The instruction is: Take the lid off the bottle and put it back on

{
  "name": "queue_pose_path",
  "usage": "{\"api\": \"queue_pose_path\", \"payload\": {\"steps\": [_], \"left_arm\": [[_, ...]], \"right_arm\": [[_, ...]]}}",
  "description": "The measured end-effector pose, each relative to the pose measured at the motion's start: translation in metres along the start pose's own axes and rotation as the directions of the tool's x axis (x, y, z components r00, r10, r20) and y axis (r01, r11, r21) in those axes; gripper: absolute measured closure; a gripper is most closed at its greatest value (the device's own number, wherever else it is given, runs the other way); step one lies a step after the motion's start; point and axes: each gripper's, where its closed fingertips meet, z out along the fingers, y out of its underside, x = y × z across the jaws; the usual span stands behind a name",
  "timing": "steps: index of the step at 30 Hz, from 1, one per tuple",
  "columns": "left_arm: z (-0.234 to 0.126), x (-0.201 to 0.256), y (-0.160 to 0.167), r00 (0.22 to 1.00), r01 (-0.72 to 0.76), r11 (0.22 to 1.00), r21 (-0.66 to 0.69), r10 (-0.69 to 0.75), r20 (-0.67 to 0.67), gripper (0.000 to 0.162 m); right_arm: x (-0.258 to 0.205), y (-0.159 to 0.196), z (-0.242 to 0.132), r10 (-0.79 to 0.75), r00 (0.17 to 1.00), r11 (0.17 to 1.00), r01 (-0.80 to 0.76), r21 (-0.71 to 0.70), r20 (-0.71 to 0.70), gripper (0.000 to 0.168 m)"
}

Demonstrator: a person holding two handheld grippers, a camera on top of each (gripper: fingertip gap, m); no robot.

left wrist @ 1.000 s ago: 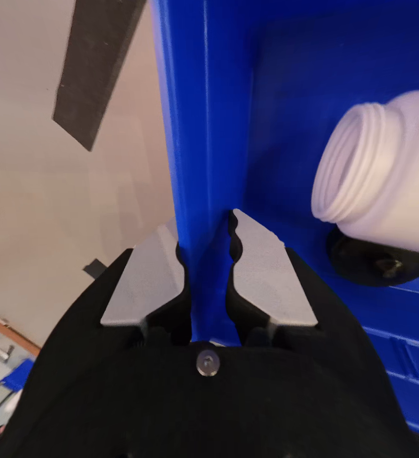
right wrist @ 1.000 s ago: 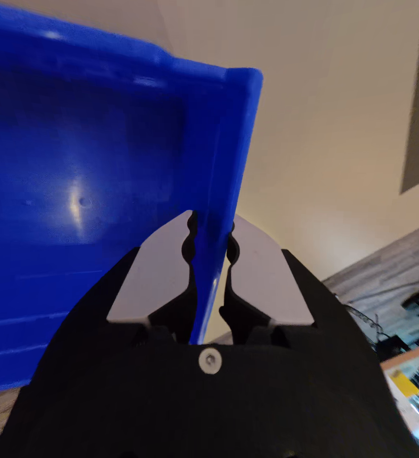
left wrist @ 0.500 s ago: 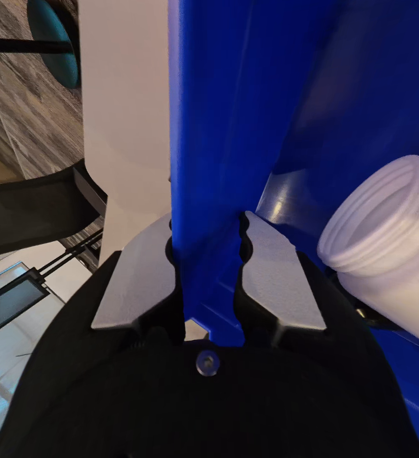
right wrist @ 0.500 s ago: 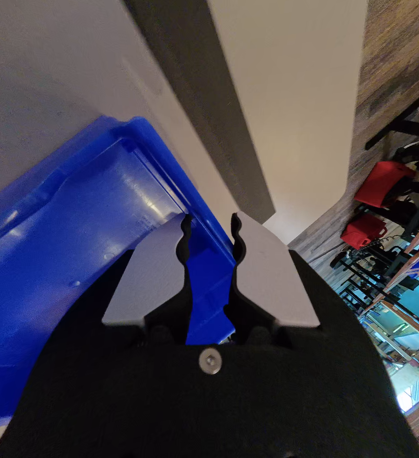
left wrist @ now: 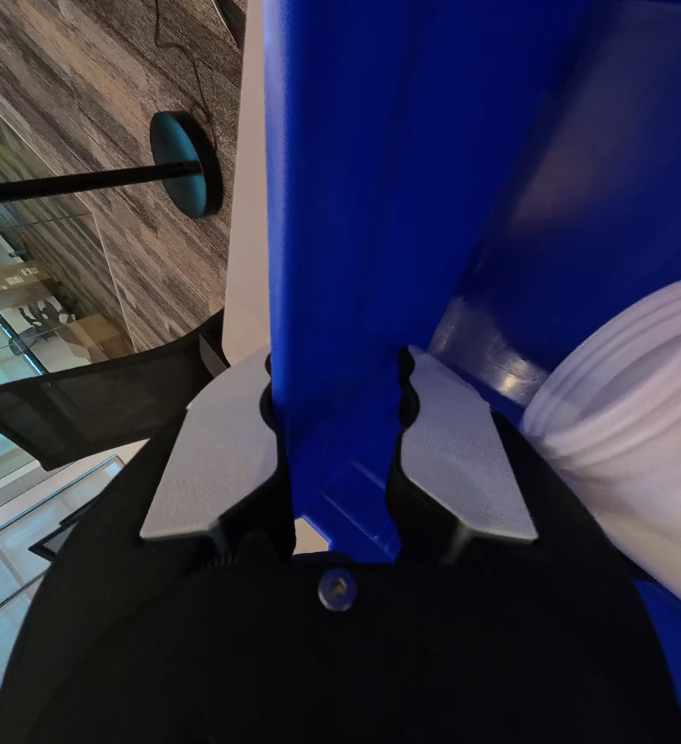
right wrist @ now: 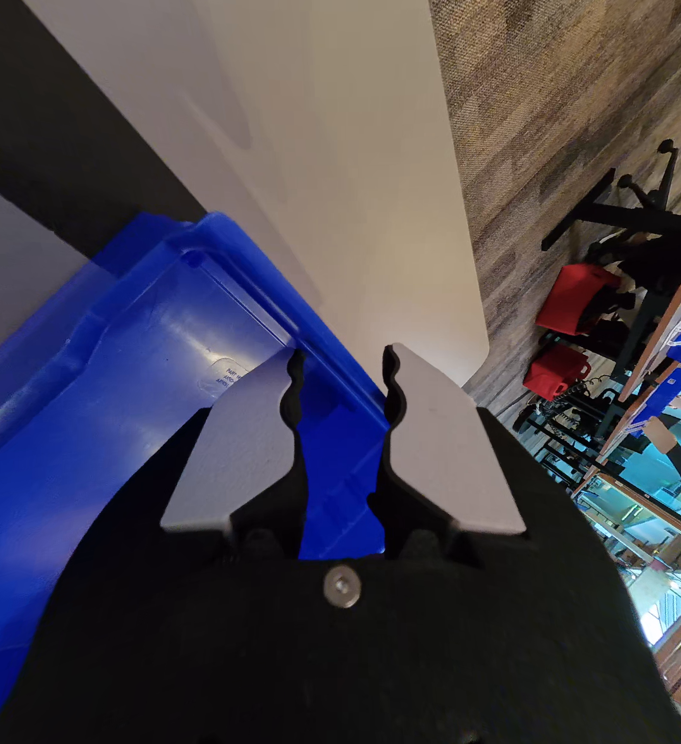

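Observation:
A blue plastic bin is held tilted between both grippers. My left gripper is shut on one side wall of the bin, one finger outside and one inside. A white bottle lies on its side inside the bin, right of that gripper, with its threaded neck open and no lid on it. The lid is hidden. My right gripper is shut on the rim at the bin's other side. The bottle does not show in the right wrist view.
A white table top with a dark strip lies behind the bin. Beyond its edge are grey carpet, a round black stand base, a black mesh chair, red bags and desks.
Both grippers have turned with the bin, so the floor now shows. The bottle has shifted down and right in the left wrist view. The black lid seen under it earlier is out of sight.

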Motion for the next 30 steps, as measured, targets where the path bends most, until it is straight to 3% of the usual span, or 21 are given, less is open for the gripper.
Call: {"api": "queue_pose_path", "payload": {"steps": [23,28,30], "left_arm": [[0.012,-0.02,-0.039,0.986,-0.16,0.981,0.111,0.154,0.062,0.099],[0.011,-0.02,-0.039,0.987,-0.147,0.981,0.126,0.138,0.079,0.097],[0.009,-0.022,-0.036,0.995,-0.087,0.989,0.121,0.081,0.057,0.091]], "right_arm": [[0.013,-0.014,0.01,0.009,0.999,1.0,-0.01,-0.027,-0.037,0.126],[0.013,-0.013,0.009,0.012,0.999,0.999,-0.013,-0.031,-0.038,0.125],[0.014,-0.012,0.008,0.003,0.999,1.0,-0.003,-0.007,-0.037,0.118]]}}
